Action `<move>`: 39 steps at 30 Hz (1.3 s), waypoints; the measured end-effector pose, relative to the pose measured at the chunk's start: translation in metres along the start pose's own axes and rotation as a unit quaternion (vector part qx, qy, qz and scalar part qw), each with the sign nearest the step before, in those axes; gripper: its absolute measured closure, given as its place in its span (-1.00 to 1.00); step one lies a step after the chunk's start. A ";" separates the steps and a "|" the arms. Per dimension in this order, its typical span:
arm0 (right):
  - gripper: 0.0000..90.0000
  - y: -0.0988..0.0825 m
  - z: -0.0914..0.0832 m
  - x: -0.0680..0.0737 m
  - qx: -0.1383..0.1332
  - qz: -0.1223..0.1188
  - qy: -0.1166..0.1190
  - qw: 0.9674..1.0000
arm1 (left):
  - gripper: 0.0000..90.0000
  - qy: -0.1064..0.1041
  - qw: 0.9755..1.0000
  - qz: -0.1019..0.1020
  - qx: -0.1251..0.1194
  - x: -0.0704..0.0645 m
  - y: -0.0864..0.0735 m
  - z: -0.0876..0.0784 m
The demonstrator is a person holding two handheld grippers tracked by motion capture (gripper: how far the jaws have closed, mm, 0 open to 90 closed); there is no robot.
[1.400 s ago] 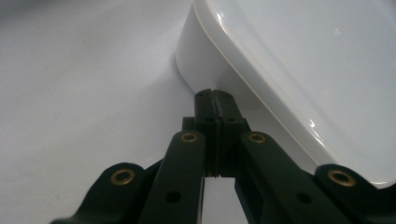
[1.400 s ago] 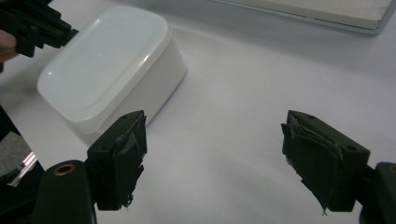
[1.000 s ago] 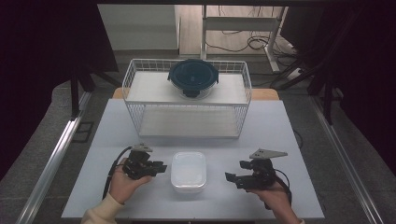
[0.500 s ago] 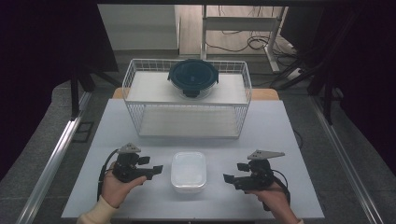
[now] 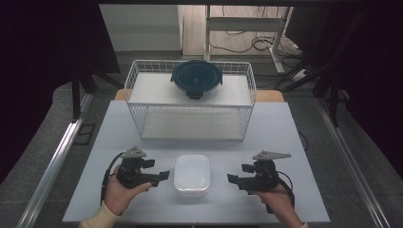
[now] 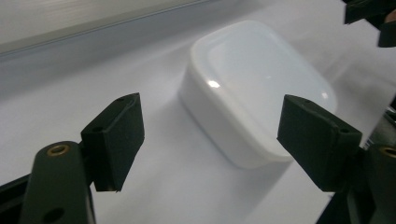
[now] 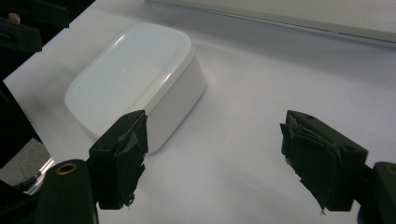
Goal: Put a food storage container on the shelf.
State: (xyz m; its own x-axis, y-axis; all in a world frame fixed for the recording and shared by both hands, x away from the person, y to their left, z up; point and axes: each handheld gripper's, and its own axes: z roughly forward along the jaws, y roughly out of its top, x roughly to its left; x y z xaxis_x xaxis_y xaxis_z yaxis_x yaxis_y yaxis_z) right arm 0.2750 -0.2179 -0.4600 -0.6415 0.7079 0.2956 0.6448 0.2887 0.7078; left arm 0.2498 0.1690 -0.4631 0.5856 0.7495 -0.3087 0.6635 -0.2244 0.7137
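Table (image 5: 142, 137) space at the near edge is taken up by a white lidded container (image 5: 191, 175), which is set flat on the pale surface between the two hand-held grippers. The left gripper (image 5: 164, 175) is held just beside the container's left side, with its tips pointed toward it but apart from it. Its jaws have just been opening and are now spread wide; in the left gripper view the container (image 6: 257, 88) is seen ahead of the two black pads (image 6: 116, 140), not between them, and nothing is gripped. The right gripper (image 5: 231, 178) is held near the container's right side, a little farther off than the left one, and is also pointed toward it. Its jaws are likewise stood wide apart with bare table between them, and in the right gripper view the container (image 7: 135, 79) is seen ahead and to the left of the pads (image 7: 322, 158). Each gripper is carried in a hand that enters from the bottom edge of the high view, and a grey three-cornered plate is borne on top of each. Farther back on the table a white wire basket (image 5: 190, 102) is placed, well apart from the container. On its upper shelf a round glass bowl with a dark blue lid (image 5: 196, 78) is rested, roughly at the middle.
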 end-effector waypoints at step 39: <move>-0.01 0.023 0.072 0.014 0.037 0.097 0.087 0.991 | -0.12 -0.129 0.979 -0.155 0.033 0.027 0.002 0.047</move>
State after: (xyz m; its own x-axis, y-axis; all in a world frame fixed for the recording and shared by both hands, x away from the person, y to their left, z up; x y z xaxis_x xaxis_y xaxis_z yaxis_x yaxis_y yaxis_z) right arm 0.3106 -0.1549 -0.4861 -0.5605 0.6345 0.5321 0.7875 0.2097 0.5796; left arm 0.2885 0.1595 -0.4994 0.4434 0.6080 -0.6585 0.8515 -0.0564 0.5213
